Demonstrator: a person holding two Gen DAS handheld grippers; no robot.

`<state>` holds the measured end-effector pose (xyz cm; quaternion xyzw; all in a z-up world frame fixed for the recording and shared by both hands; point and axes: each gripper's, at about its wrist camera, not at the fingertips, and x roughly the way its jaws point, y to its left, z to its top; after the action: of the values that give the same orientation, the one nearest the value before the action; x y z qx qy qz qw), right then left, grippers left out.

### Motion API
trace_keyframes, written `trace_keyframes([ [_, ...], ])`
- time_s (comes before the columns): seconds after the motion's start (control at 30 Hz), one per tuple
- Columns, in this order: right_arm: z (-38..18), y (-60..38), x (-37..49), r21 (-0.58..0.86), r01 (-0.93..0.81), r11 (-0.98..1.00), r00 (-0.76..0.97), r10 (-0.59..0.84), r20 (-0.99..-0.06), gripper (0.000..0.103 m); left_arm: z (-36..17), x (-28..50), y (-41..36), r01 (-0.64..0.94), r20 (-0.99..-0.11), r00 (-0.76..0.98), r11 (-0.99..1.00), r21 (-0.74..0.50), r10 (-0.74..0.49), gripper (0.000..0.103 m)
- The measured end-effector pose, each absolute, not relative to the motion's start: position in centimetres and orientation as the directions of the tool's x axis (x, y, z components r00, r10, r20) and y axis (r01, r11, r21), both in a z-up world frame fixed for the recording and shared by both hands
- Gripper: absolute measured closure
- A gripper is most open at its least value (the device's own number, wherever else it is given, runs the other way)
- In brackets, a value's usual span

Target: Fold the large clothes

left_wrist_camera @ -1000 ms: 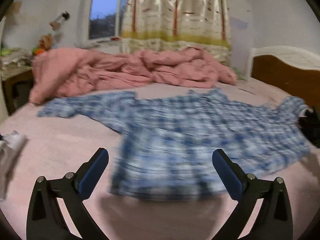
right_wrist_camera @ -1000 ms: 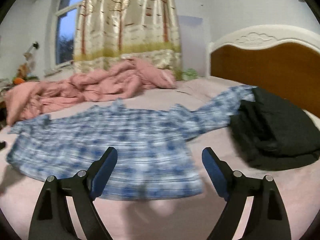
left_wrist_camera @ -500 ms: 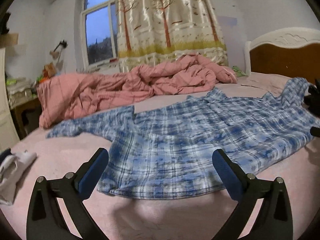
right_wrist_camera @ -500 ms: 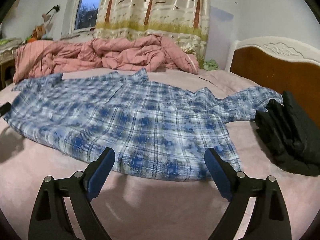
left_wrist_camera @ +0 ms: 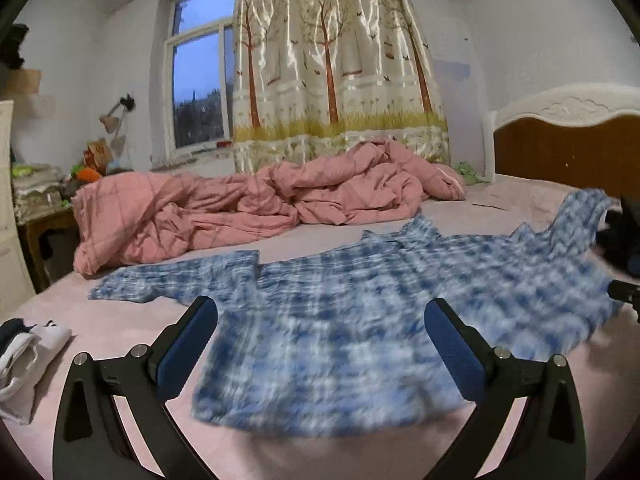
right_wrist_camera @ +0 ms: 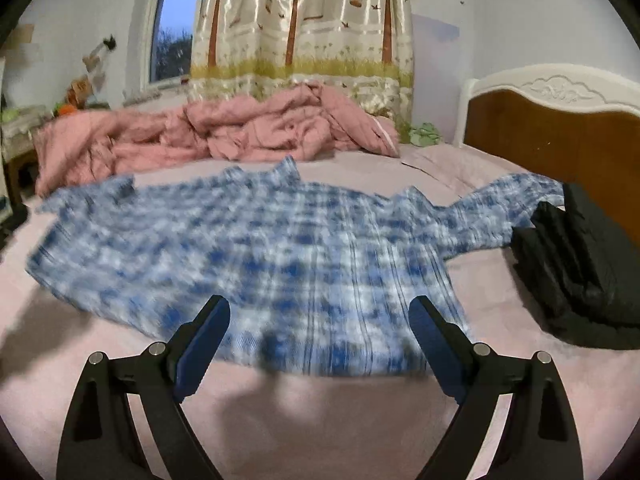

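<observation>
The blue plaid shirt (left_wrist_camera: 360,320) is lying spread flat on the pink bed (right_wrist_camera: 280,420), unmoved. Both the left gripper (left_wrist_camera: 320,344) and right gripper (right_wrist_camera: 320,340) are hovering released above its near hem, having shifted sideways since earlier.

The shirt (right_wrist_camera: 248,256) lies spread on the bed (right_wrist_camera: 320,420), the crumpled quilt (right_wrist_camera: 240,132) behind it, folded dark clothing (right_wrist_camera: 580,276) to its right.
</observation>
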<state>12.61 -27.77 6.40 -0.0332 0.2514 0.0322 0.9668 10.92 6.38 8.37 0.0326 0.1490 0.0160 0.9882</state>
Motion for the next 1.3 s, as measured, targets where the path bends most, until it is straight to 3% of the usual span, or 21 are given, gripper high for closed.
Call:
trace_keyframes([
  [0.23,12.4,-35.0,17.7,0.133,0.063,0.989,0.847,0.017,-0.532,0.011,11.6,18.2,2.5,0.049,-0.304,0.952,0.999,0.016,-0.042,0.0],
  [0.43,12.8,-41.7,24.9,0.329,0.15,0.933,0.774,0.096,-0.626,0.011,12.6,23.5,-0.8,0.075,-0.289,0.953,0.995,-0.072,-0.093,0.0],
  [0.63,14.2,-45.2,31.8,0.256,0.393,0.883,0.755,-0.151,-0.638,0.011,14.7,28.5,-5.0,0.119,-0.243,0.963,0.993,-0.008,-0.117,0.0],
  [0.73,13.5,-46.2,35.7,0.239,0.451,0.86,0.719,-0.191,-0.669,0.011,14.3,31.2,-4.1,0.203,-0.297,0.92,0.958,-0.202,-0.258,0.0],
  [0.8,11.0,-47.2,38.0,0.271,0.488,0.83,0.698,-0.184,-0.692,0.015,12.9,31.7,-3.6,0.212,-0.302,0.908,0.94,-0.267,-0.29,0.0],
  [0.83,10.2,-47.6,38.4,0.284,0.51,0.812,0.685,-0.184,-0.705,0.022,11.6,31.8,-3.7,0.202,-0.313,0.91,0.949,-0.242,-0.274,0.0],
  [0.93,6.7,-49.4,39.4,0.287,0.563,0.775,0.672,-0.226,-0.706,0.025,8.2,32.7,-4.7,0.146,-0.381,0.908,0.984,-0.103,-0.175,0.001],
  [1.0,5.3,-50.1,39.8,0.224,0.615,0.756,0.632,-0.303,-0.713,0.025,6.6,33.7,-4.3,0.147,-0.435,0.878,0.977,-0.152,-0.2,0.001],
  [1.07,4.0,-51.3,40.5,0.227,0.624,0.748,0.602,-0.275,-0.75,0.025,5.6,34.4,-3.6,0.156,-0.462,0.851,0.96,-0.234,-0.251,0.001],
  [1.3,1.4,-53.5,41.2,0.25,0.651,0.717,0.581,-0.259,-0.772,0.029,4.7,34.6,-4.1,0.107,-0.485,0.856,0.98,-0.169,-0.177,0.001],
])
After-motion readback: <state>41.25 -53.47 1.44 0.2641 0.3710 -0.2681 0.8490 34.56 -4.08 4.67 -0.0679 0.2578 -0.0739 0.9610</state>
